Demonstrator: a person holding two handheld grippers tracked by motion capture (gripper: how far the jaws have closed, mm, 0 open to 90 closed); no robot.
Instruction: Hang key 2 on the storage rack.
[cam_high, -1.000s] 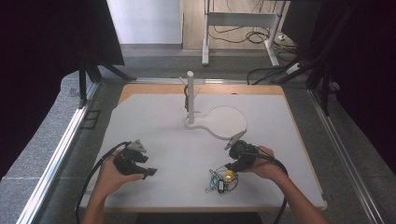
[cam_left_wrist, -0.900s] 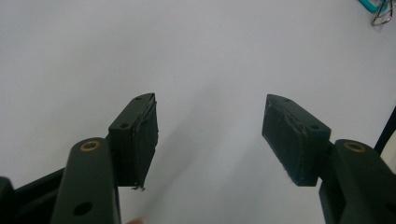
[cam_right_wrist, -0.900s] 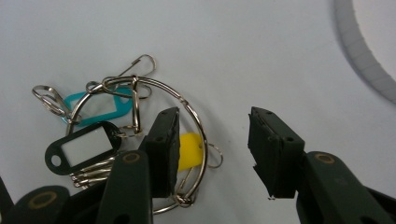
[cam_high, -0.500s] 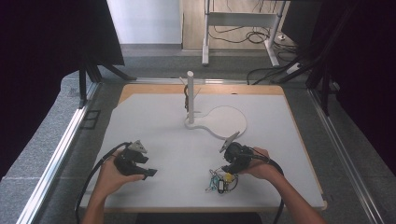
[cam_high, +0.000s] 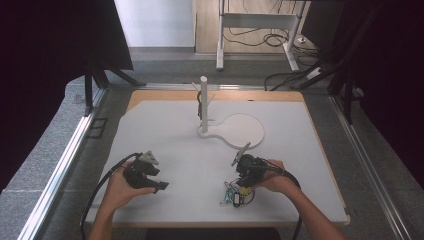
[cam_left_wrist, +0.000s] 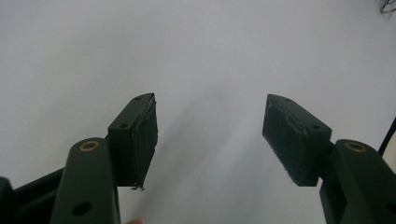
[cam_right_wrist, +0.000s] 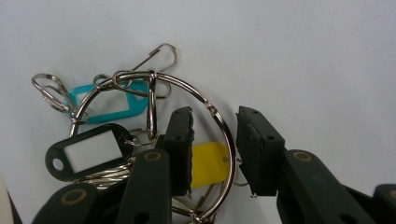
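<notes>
Right tool (cam_right_wrist: 214, 154) jaws closing around the key ring (cam_right_wrist: 219, 126) wire, not yet pinching it. Left tool (cam_left_wrist: 208, 135) wide open, empty, over bare worktop (cam_left_wrist: 196, 46).

A lab recording booth: black curtains (cam_high: 45, 60) flank the white worktop (cam_high: 175, 130), aluminium rails (cam_high: 60, 165) run beside it, and loose cables (cam_high: 255, 37) lie on the floor behind it.
</notes>
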